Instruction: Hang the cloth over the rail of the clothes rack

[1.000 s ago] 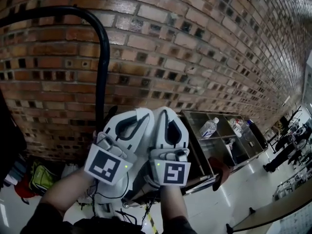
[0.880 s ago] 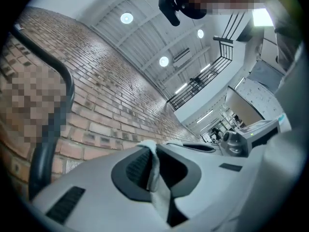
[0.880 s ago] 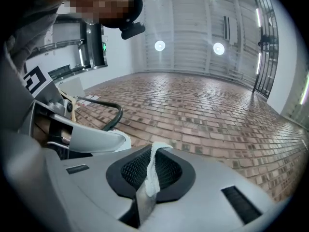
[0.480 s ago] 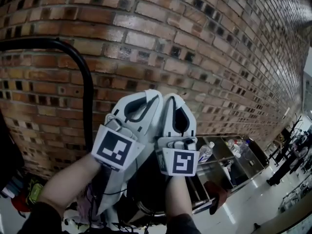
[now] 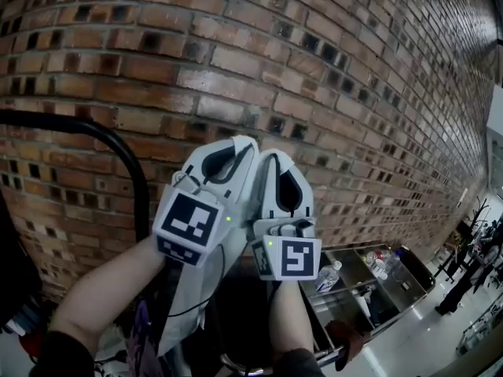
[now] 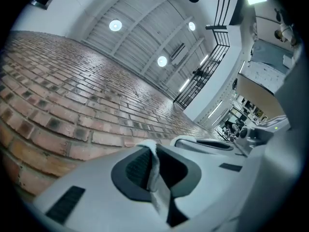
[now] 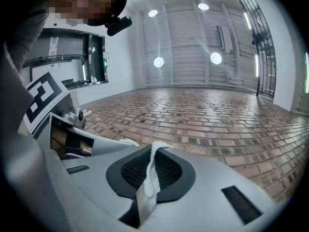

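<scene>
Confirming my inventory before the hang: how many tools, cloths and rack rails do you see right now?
Tools: 2, the left tool and the right tool, each shut on the cloth
Cloth: 1
Rack rail: 1
Total: 4

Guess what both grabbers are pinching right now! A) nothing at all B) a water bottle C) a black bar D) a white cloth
D: white cloth is clamped between the closed jaws of the left gripper and of the right gripper, as each gripper view shows.
</scene>
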Demonstrator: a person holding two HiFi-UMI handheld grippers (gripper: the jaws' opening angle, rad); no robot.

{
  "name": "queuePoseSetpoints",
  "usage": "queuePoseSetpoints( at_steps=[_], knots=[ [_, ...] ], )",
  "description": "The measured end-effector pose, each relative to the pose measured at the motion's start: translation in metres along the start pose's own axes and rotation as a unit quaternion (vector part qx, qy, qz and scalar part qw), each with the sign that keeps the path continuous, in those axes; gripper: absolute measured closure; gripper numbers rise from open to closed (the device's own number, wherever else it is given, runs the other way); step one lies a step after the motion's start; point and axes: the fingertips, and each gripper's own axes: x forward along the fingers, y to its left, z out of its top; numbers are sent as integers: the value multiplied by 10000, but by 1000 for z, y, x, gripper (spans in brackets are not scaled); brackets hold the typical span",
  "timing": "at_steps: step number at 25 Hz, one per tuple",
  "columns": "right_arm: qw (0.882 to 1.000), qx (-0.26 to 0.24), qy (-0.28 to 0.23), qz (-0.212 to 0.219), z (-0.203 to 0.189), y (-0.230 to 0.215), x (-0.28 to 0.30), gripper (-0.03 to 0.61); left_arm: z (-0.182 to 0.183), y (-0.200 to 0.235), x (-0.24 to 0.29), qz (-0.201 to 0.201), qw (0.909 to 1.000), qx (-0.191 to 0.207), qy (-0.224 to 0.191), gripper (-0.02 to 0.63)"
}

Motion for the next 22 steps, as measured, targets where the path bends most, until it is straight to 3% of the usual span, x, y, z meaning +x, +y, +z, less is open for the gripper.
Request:
queuePoseSetpoints(
  at_steps=[3, 6, 11, 17, 22],
  knots=[
    [9999, -103, 10, -65, 10, 5, 21, 557, 10, 20, 12, 103, 9998, -83, 122, 586],
    [9993, -336, 145, 9, 12, 14, 33, 557, 18, 34, 18, 134, 9996, 111, 218, 586],
    [9996, -264, -4, 73, 26, 28, 50, 557, 40, 60, 17, 246, 9996, 35, 150, 587],
    [9988, -319, -359, 68, 39, 50, 63, 557, 65, 95, 8, 326, 9988, 351, -87, 586],
    [9975, -355, -607, 86, 56, 74, 77, 557, 99, 121, -5, 368, 9940, 922, -453, 586]
  ],
)
